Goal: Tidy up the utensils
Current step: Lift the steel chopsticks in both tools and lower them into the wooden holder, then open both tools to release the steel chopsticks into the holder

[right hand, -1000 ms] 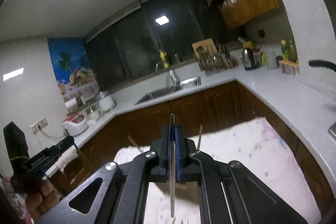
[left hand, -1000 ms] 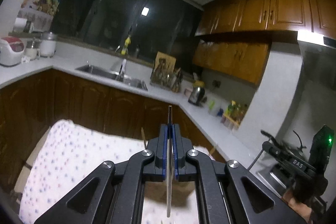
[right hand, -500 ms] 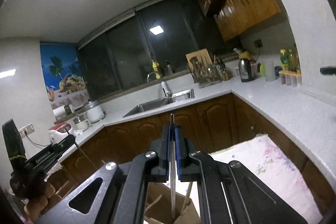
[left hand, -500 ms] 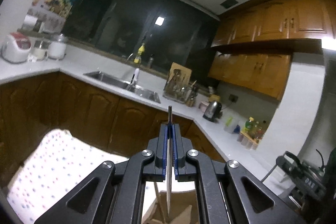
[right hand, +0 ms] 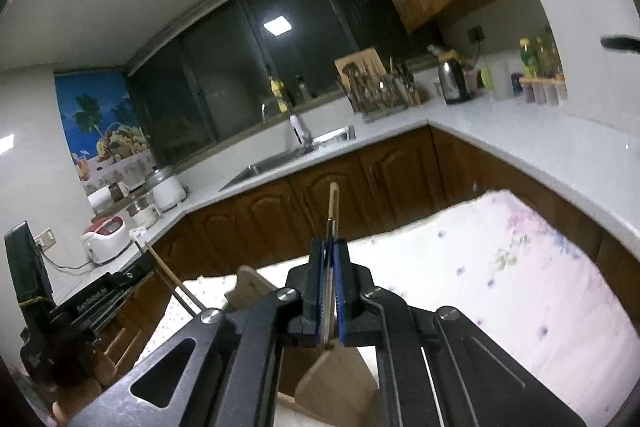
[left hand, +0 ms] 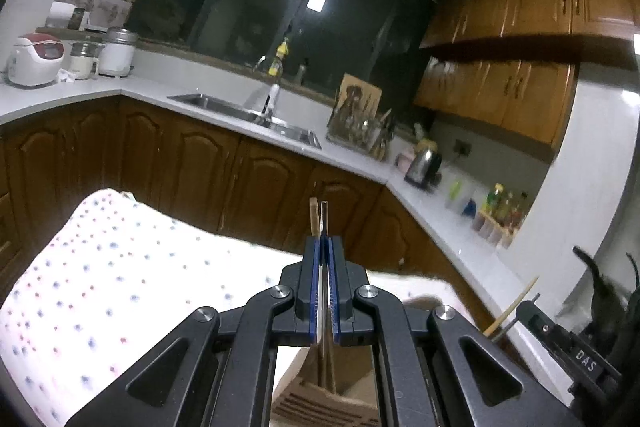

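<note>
Kitchen counters with dark wooden cabinets fill the upper half of both views, and a dotted tablecloth (left hand: 120, 267) covers the table at lower left of the left wrist view. At bottom centre the left gripper (left hand: 324, 247) is clamped on a thin metal utensil (left hand: 325, 219); its lower end drops toward a slotted wooden holder (left hand: 320, 403), which is cut off by the frame edge, so the type of utensil cannot be made out. A wooden stick (left hand: 313, 215) stands just beside the metal shaft. The right gripper (right hand: 329, 247) is likewise closed on a thin metal shaft (right hand: 329, 227), with a wooden handle (right hand: 333, 199) rising behind it and a pale wooden piece (right hand: 328, 379) partly hidden beneath the jaws. Compared with half a second ago, both cameras tilt lower: more tablecloth shows, and the holder slots now appear under the left gripper.
</note>
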`<state>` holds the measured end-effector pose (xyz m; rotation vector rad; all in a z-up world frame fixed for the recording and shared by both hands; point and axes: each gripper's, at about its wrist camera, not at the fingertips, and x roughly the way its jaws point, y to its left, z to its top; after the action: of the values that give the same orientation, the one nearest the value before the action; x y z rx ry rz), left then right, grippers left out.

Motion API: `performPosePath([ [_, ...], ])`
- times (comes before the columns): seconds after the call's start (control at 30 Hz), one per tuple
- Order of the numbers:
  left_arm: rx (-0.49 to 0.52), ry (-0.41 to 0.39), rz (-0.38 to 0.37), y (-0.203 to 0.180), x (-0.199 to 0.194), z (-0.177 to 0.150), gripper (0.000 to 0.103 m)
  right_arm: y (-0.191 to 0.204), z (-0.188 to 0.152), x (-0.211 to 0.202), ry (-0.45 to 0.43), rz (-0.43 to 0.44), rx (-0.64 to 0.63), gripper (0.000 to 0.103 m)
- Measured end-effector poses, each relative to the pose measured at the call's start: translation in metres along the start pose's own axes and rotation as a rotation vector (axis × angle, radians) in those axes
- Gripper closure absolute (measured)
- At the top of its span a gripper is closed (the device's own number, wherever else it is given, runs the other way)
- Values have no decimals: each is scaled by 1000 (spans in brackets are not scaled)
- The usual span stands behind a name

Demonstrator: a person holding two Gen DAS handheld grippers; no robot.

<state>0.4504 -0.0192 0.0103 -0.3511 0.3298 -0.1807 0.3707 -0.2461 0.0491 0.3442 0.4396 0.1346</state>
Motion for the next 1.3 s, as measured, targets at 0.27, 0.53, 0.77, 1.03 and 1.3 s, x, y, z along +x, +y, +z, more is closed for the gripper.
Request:
performPosePath([
  [0.27,14,43,2,9,-1,24,100,0,-1,3,34,-4,-1,97],
  [0.53,26,64,-5,12,-9,27,100,-1,1,8,65,5,10,94],
  [0.77,8,37,11,16,-26,33,52,-7,4,3,67,33,53,57],
  [1.03,-36,-3,7,35,-76,22,20,-12,3,-32,-14,69,90,4],
  [1.3,-31,16,38,45,-136,3,8,-4,-7,-69,22,97,62,3],
])
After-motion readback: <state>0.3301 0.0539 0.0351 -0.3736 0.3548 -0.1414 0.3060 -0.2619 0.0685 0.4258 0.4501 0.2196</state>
